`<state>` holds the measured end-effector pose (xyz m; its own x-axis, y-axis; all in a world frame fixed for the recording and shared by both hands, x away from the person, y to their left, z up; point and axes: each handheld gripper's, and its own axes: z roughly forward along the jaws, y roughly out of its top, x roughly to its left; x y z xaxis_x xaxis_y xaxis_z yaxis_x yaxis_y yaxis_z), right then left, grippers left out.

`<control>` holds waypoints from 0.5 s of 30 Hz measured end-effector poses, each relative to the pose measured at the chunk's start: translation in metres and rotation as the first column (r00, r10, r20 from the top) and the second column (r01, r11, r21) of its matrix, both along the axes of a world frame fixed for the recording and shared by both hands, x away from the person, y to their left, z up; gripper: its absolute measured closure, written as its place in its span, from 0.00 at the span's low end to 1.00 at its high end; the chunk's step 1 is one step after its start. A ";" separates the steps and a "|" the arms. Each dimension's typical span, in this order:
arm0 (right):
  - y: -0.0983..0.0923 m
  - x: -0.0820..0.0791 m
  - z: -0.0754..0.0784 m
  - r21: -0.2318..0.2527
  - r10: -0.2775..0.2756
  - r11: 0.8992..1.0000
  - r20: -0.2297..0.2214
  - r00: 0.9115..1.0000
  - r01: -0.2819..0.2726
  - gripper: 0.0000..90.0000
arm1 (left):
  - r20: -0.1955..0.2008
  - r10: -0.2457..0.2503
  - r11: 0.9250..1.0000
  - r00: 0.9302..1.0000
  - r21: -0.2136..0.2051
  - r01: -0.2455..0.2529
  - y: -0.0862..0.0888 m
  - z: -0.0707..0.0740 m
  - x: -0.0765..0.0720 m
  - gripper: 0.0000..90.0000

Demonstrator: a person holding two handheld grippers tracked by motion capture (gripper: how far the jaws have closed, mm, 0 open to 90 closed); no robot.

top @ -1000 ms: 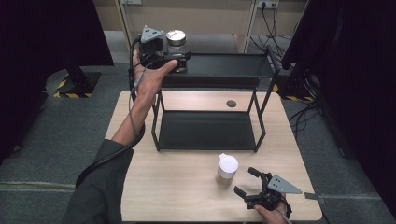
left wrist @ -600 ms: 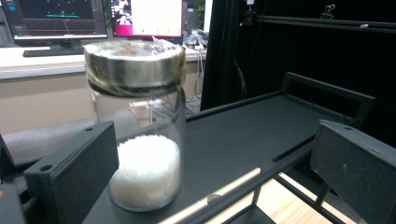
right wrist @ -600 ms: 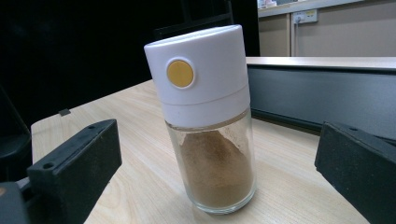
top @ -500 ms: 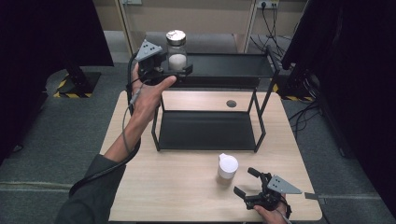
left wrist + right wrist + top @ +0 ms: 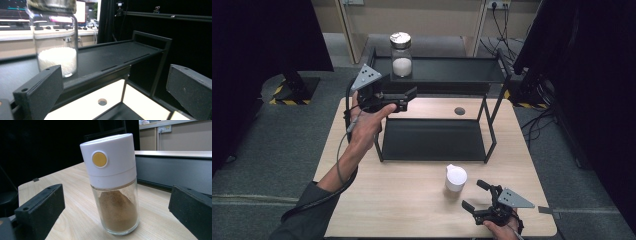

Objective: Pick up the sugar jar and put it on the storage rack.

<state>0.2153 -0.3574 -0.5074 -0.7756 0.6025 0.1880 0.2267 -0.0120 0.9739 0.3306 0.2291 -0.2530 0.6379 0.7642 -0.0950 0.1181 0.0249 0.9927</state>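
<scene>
Standing on the top shelf of the black metal two-tier rack (image 5: 442, 75), the clear glass jar with a metal lid and white granules (image 5: 401, 55) was free of the left gripper (image 5: 404, 97), which had drawn back from it toward the person since half a second before (then its jaws were right at the jar). Those jaws were apart and empty, level with the rack's left post. In the left gripper view the jar (image 5: 56, 47) rose just beyond the left jaw. The right gripper (image 5: 476, 196) lay low on the light wooden worktop (image 5: 402, 200), unmoved, jaws wide apart and facing the white-capped glass shaker of brown powder (image 5: 455, 178), near but not touching.
</scene>
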 end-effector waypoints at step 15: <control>0.000 0.000 0.000 -0.001 0.001 1.000 0.000 1.000 -0.001 0.01 | 0.018 -0.065 0.998 0.998 -0.011 0.065 0.010 -0.035 -0.022 0.01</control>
<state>0.2152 -0.3573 -0.5072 -0.7765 0.6017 0.1872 0.2263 -0.0110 0.9740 0.3088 0.2391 -0.2883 0.6879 0.7200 -0.0919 0.1022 0.0292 0.9943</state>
